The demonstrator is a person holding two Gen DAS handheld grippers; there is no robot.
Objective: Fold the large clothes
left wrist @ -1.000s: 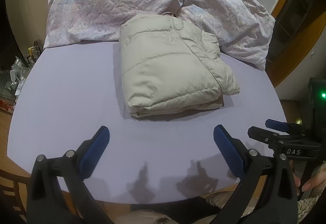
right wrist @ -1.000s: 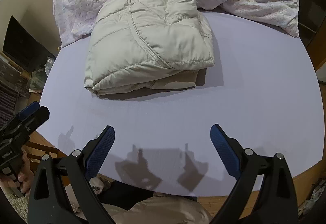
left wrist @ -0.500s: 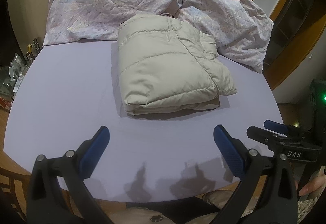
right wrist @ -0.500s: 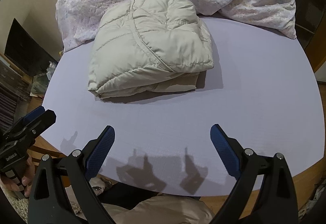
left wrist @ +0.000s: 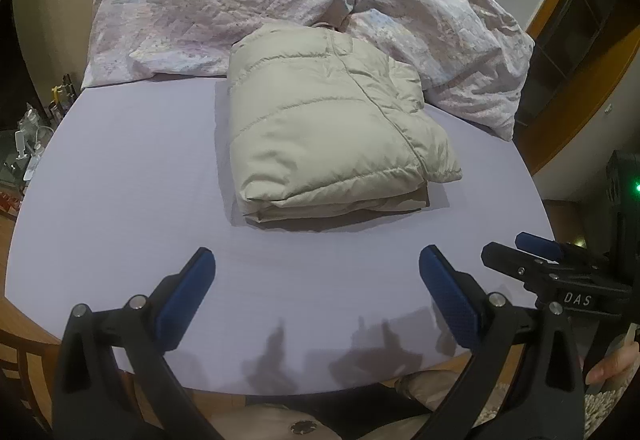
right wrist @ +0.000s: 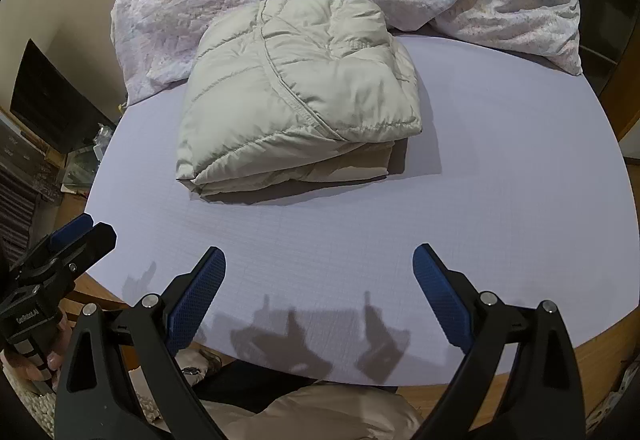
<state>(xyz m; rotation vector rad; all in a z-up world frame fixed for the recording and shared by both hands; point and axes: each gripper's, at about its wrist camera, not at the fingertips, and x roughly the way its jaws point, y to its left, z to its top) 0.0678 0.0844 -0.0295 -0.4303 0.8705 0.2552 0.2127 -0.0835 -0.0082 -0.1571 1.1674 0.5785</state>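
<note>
Hand-held grippers (left wrist: 316, 292) farther from jacket (left wrist: 328, 136)

Folded beige jacket (left wrist: 332, 136) on table (left wrist: 128, 176)

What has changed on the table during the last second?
Both open grippers, left and right, drew back slightly from the folded beige jacket, holding nothing. The jacket, the patterned quilt and the table stayed as they were.
</note>
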